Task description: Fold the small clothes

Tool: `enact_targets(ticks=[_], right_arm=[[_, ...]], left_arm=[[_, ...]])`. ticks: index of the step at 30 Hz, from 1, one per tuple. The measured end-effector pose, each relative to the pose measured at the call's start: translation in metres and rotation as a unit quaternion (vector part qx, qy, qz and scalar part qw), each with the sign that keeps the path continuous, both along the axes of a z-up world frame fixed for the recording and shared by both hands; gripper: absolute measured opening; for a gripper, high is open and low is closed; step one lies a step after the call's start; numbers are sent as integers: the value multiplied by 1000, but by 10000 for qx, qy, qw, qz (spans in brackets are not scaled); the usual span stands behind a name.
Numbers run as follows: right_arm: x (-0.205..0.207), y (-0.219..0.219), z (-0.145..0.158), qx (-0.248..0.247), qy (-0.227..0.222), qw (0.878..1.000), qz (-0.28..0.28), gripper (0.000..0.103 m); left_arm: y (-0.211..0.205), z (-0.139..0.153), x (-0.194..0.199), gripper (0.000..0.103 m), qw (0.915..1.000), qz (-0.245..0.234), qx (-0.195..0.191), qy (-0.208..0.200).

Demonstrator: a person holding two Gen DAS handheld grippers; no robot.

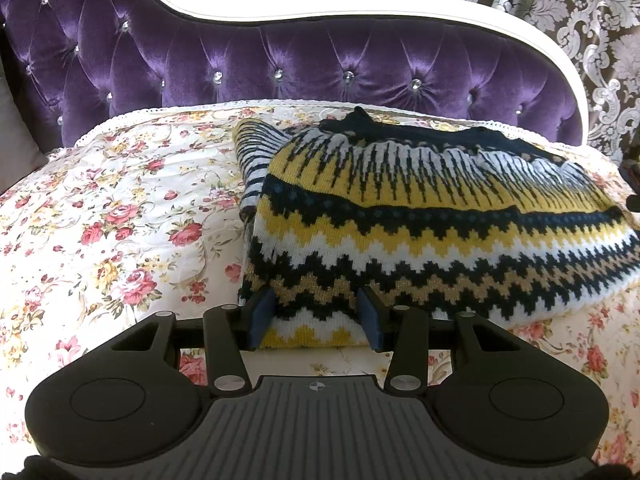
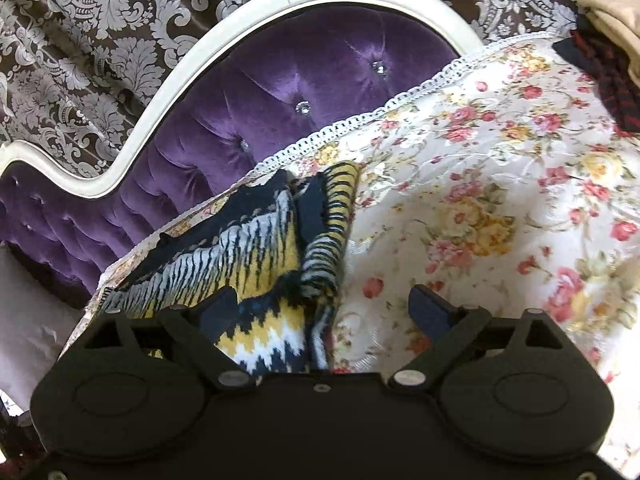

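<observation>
A knitted sweater with yellow, white, navy and tan zigzag bands lies partly folded on the floral bedspread. One striped sleeve is folded in at its left side. My left gripper is open, its blue pads on either side of the sweater's near hem, low over the bed. In the right wrist view the same sweater lies left of centre. My right gripper is open wide above the sweater's edge and sleeve, gripping nothing.
A purple tufted headboard with a white frame stands behind the bed, with damask curtains beyond. A dark red-and-black garment and a beige item lie at the far right corner of the bed.
</observation>
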State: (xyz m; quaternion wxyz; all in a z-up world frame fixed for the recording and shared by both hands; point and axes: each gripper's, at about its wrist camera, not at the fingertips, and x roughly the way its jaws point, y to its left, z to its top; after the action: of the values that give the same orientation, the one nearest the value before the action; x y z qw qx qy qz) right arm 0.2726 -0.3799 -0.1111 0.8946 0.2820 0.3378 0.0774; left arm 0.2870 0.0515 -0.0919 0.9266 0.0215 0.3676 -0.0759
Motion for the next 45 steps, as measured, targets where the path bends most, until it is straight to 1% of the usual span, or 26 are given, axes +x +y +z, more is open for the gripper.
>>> enact_targets(ticks=[4, 8, 11, 13, 16, 17, 19, 21, 23, 24, 26, 27, 30, 33, 36, 38, 43, 45], right_arm=[[1, 6, -4, -53, -224, 9997, -61, 100], [-4, 14, -8, -363, -529, 9979, -111, 100], [-7, 17, -10, -469, -701, 9963, -143, 100], [-9, 16, -9, -464, -746, 9959, -211, 100], [-12, 14, -8, -554, -710, 9947, -488, 100], [-12, 14, -7, -677, -677, 9941, -516, 100], [-11, 18, -3, -1155, -537, 9905, -521, 100], [-10, 22, 0, -1620, -493, 9842, -508, 100], [-11, 22, 0, -1837, -508, 9804, -499, 100], [-11, 20, -2, -1824, -487, 9807, -505, 100], [-8, 16, -7, -1685, -319, 9838, -529, 102], [-7, 16, -8, -1680, -313, 9839, -525, 102], [-6, 25, -9, -1973, -277, 9787, -499, 102], [-5, 31, -10, -2191, -232, 9743, -472, 103], [-6, 32, -11, -2210, -245, 9738, -474, 103], [-6, 32, -11, -2179, -265, 9744, -480, 103], [-7, 31, -11, -2160, -300, 9747, -492, 103], [-7, 30, -11, -2140, -317, 9751, -495, 103]], left_arm=[[-1, -1, -2, 44, 10000, 4, 30, -60], [0, -1, -4, 44, 9999, -36, 73, -123], [2, -2, -8, 45, 9997, -44, 6, -232], [3, -2, -11, 44, 9996, -10, -54, -279], [2, 1, -16, 45, 9995, 57, -80, -284], [1, 3, -17, 45, 9996, 79, -62, -265], [-1, 8, -21, 45, 9995, 159, -58, -250], [-2, 17, -25, 45, 9992, 231, -169, -292], [-4, 28, -26, 45, 9985, 257, -271, -412], [-5, 36, -25, 45, 9979, 281, -298, -494], [-7, 50, -17, 45, 9968, 335, -401, -605], [-8, 57, -11, 45, 9963, 356, -491, -616], [-15, 72, 17, 45, 9956, 388, -659, -535], [-32, 75, 48, 46, 9976, 284, -470, -417], [-55, 73, 74, 46, 9991, 151, -159, -349], [-71, 69, 91, 46, 9996, 54, -43, -286], [-110, 47, 125, 46, 9997, -207, 121, -10], [-125, 33, 135, 46, 9988, -281, 383, 97]])
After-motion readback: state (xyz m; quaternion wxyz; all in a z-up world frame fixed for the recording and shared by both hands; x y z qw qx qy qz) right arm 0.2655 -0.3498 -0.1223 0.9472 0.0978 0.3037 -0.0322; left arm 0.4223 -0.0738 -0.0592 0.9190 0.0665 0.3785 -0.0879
